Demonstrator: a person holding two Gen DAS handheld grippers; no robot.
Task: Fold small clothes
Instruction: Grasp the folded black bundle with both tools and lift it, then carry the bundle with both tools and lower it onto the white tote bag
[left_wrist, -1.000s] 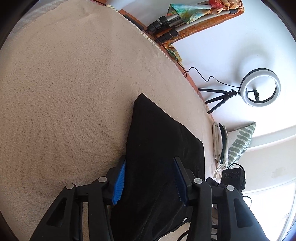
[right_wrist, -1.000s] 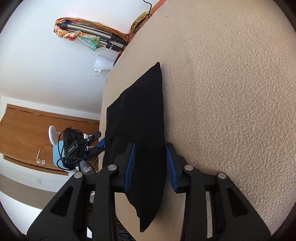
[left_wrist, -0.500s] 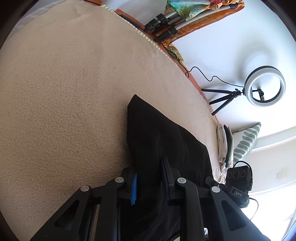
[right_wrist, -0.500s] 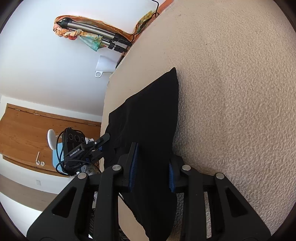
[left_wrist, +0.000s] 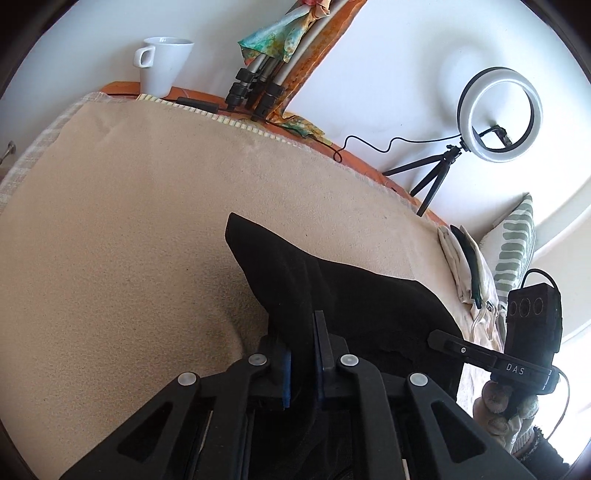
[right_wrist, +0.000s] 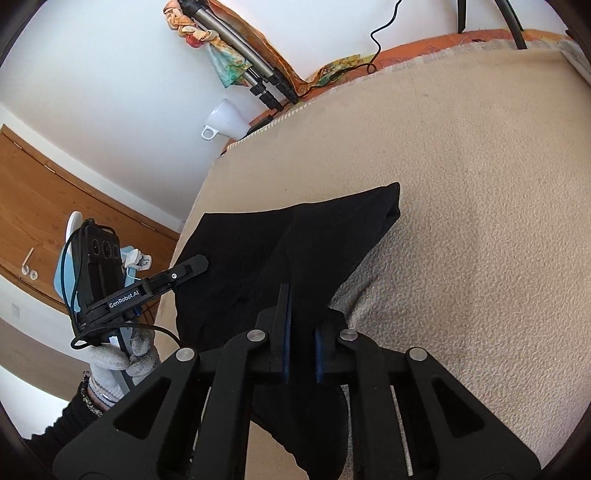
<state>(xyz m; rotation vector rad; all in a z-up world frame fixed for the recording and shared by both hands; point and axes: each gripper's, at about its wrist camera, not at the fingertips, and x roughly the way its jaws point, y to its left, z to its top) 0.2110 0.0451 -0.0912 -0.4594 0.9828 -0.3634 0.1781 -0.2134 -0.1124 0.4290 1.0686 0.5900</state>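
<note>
A black garment lies on a beige blanket, its near edge lifted. My left gripper is shut on the garment's near edge, cloth pinched between the blue pads. My right gripper is shut on the same garment at its other near corner. The garment's far corners still rest on the blanket. The right gripper also shows in the left wrist view, and the left gripper in the right wrist view, each held by a gloved hand.
A white mug, tripod legs and a colourful cloth stand at the far edge. A ring light on a tripod stands at the right. Folded pale clothes and a striped cushion lie beyond the garment. A wooden door is left.
Both grippers have closed from open onto the garment's near edge and lifted it off the blanket, so the cloth now tents up toward the cameras.
</note>
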